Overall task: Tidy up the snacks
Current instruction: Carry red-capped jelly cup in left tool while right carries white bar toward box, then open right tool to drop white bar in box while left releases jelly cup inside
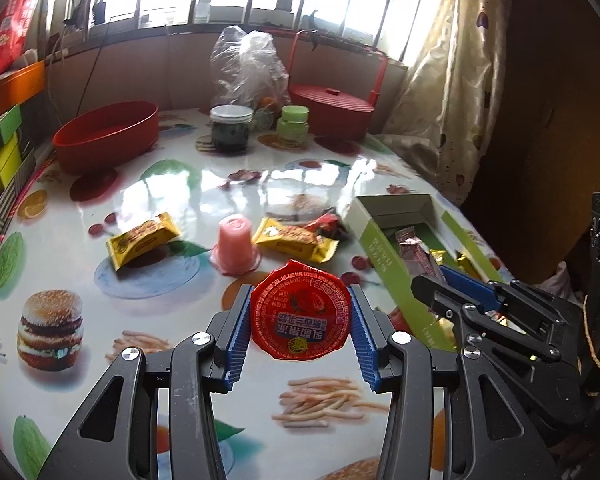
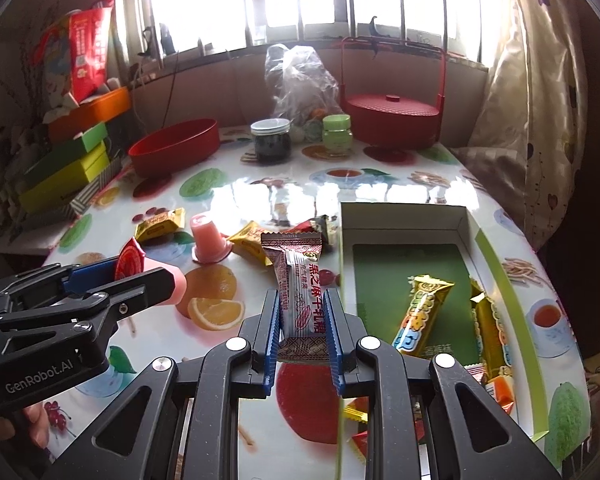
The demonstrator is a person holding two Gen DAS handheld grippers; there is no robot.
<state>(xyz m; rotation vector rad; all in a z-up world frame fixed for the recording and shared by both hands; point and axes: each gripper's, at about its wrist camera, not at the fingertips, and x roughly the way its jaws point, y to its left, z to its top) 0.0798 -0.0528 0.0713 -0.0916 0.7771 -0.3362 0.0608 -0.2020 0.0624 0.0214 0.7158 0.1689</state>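
Observation:
My left gripper [image 1: 300, 300] is shut on a pink jelly cup with a red foil lid [image 1: 301, 314], held above the table; it also shows in the right wrist view [image 2: 134, 262]. My right gripper [image 2: 302, 300] is shut on a brown-and-white candy packet [image 2: 300, 292], held just left of the green-edged cardboard box [image 2: 496, 276]. The box holds gold snack bars [image 2: 424, 316] and small wrapped sweets. On the table lie a second pink jelly cup [image 1: 235, 245], upside down, and yellow snack packets [image 1: 144, 239] [image 1: 296, 240].
A red oval bowl [image 1: 108, 134], a dark jar [image 1: 231, 128], a green jar [image 1: 293, 122], a plastic bag [image 1: 248, 68] and a red lidded basket [image 1: 332, 110] stand at the table's far side. Coloured boxes [image 2: 72, 164] are stacked at the left. A curtain [image 1: 452, 92] hangs at the right.

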